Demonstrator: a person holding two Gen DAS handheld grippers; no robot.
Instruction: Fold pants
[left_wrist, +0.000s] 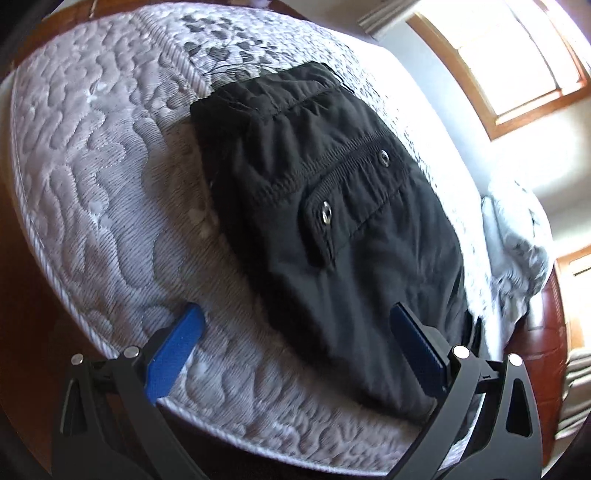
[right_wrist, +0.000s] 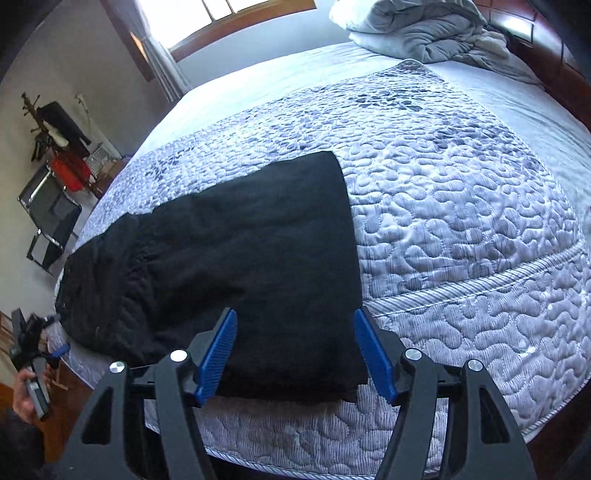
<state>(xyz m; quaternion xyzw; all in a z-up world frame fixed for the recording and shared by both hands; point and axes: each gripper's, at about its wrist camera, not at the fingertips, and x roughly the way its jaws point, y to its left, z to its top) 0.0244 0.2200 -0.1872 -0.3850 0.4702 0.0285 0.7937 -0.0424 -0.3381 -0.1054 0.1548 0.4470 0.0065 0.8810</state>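
Observation:
Black pants (left_wrist: 332, 206) lie folded flat on a grey quilted mattress (left_wrist: 96, 177), the waistband and a snap pocket flap facing the left wrist view. My left gripper (left_wrist: 295, 321) is open, its blue fingers (left_wrist: 177, 343) straddling the pants' near end just above the mattress edge. In the right wrist view the pants (right_wrist: 240, 251) stretch from the near edge to the left. My right gripper (right_wrist: 295, 332) is open, its blue fingers (right_wrist: 218, 354) on either side of the pants' near folded edge. Neither holds cloth. The left gripper also shows in the right wrist view (right_wrist: 55, 350), held by a hand.
A rumpled grey duvet (right_wrist: 424, 33) lies at the head of the bed by a wooden headboard (right_wrist: 554, 62). A window (right_wrist: 221, 22) is behind. A chair (right_wrist: 51, 221) and a coat rack (right_wrist: 55, 129) stand at the left. The mattress (right_wrist: 461, 221) extends right of the pants.

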